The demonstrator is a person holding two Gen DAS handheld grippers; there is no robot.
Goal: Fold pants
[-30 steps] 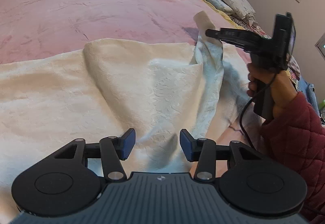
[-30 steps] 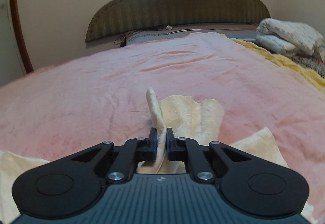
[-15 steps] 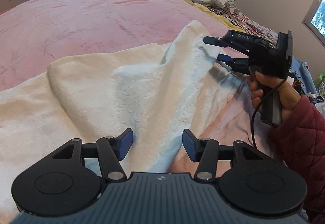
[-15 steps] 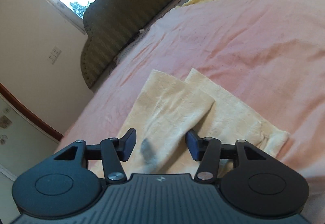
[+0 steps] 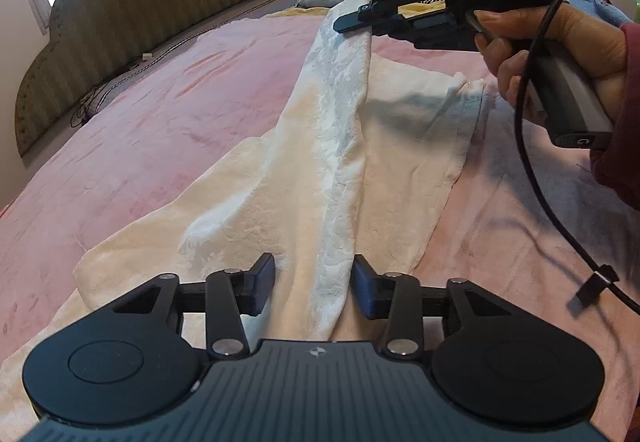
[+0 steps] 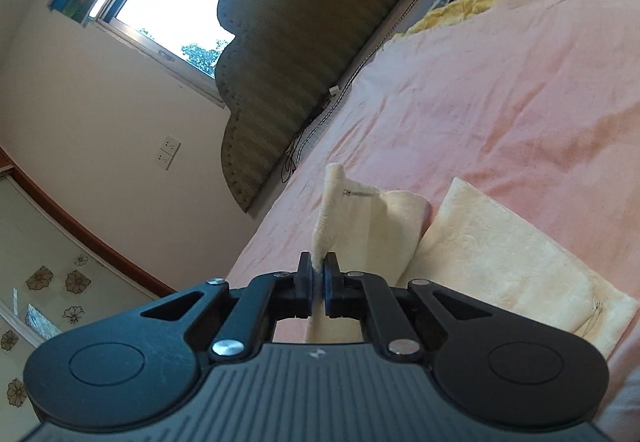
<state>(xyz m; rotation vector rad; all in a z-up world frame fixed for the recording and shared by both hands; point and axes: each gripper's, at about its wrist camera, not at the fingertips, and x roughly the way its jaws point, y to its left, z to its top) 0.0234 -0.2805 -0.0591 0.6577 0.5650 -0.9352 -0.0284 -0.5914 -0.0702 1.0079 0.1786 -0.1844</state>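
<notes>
On the pink bedspread [image 5: 168, 113] our right gripper [image 6: 319, 274] pinches the cream pants [image 5: 320, 169] by an edge; our left gripper [image 5: 314, 282] is closing around a raised fold, pads not yet touching.

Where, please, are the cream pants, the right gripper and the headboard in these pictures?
cream pants [image 5: 320, 177], left wrist view, on the raised fold running up the leg.
right gripper [image 6: 318, 272], right wrist view, between its fingers, shut on the pants.
headboard [image 5: 132, 13], left wrist view, on its striped padded face.
</notes>
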